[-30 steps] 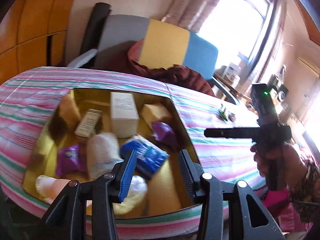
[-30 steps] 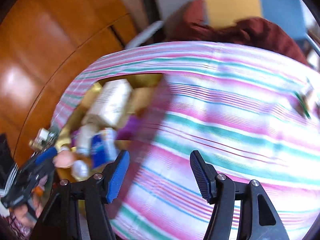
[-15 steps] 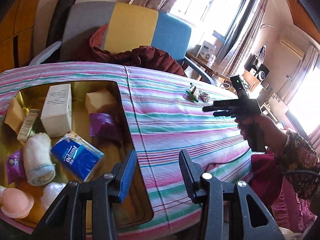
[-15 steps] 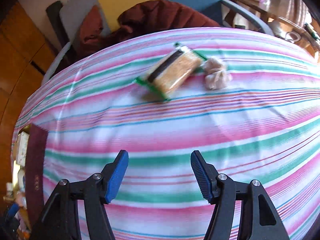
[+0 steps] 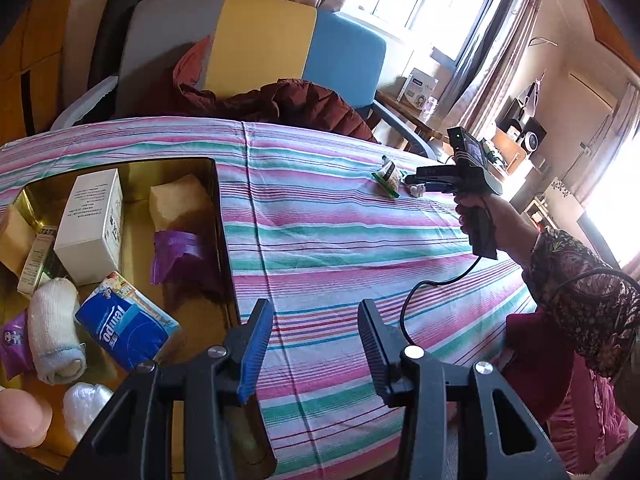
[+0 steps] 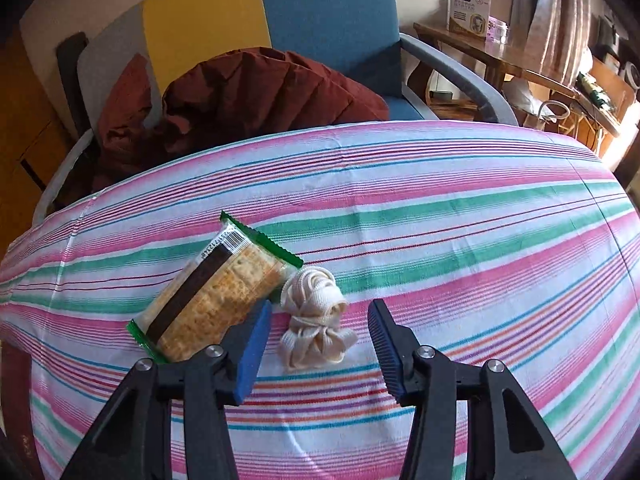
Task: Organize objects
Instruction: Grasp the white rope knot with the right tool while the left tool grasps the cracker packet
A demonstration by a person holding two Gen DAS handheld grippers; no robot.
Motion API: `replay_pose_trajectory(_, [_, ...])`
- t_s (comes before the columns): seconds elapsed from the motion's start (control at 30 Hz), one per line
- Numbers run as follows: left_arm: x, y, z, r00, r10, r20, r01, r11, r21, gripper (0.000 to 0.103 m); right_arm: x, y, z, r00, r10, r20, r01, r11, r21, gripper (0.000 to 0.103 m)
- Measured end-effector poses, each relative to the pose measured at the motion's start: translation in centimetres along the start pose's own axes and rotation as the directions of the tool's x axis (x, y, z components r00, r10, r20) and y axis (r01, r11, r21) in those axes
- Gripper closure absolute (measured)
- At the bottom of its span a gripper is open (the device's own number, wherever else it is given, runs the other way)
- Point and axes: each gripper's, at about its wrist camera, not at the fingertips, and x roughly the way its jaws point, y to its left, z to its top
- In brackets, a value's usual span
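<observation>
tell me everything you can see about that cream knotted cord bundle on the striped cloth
The cord bundle is a small wad of flat, cream, woven-looking tape, looped and knotted into a rounded top and a looser, flared lower part. It lies on the striped tablecloth, right beside the cracker pack, whose end seems to touch it. The open right gripper has its fingers either side of it, not yet closed on it. In the left wrist view it is only a tiny pale lump near the gripper's tip.

left gripper (image 5: pixel 316 344) gaping, right gripper (image 6: pixel 320 344) spread wide
</observation>
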Motion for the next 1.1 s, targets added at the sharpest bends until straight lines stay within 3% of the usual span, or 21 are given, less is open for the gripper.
replay_pose_trajectory(0.23, [2.0, -2.4, 1.8, 0.999, -0.044, -0.016, 0.044, 0.999, 0.021, 0.059, 0.9, -0.8, -0.1, 0.999, 0.019, -0.027, -0.019, 1.000, 0.006, 0.072])
replay_pose_trajectory(0.63, [6.5, -7.1, 8.0, 0.996, -0.086, 0.011, 0.085, 0.995, 0.051, 0.059, -1.7, -1.9, -3.3, 0.974, 0.040, -0.224, -0.027, 0.998, 0.060, 0.073])
replay_pose_trajectory(0.73, [8.6, -8.6, 9.9, 0.998, -0.056, 0.025, 0.054, 0.995, 0.086, 0.056, -2.4, -2.0, -4.3, 0.976, 0.050, -0.211, -0.037, 0.997, 0.062, 0.073])
replay_pose_trajectory(0.83, [11.7, -10.5, 11.8, 0.999, -0.047, 0.006, 0.046, 0.988, 0.150, 0.045, -2.6, -2.2, -4.9, 0.985, 0.062, -0.158, -0.052, 0.996, 0.069, 0.073])
replay_pose_trajectory(1.1, [21.3, -14.6, 15.4, 0.997, 0.029, -0.078, -0.002, 0.946, 0.325, 0.043, -2.8, -3.1, -4.9, 0.985, 0.094, -0.142, -0.080, 0.992, 0.098, 0.073])
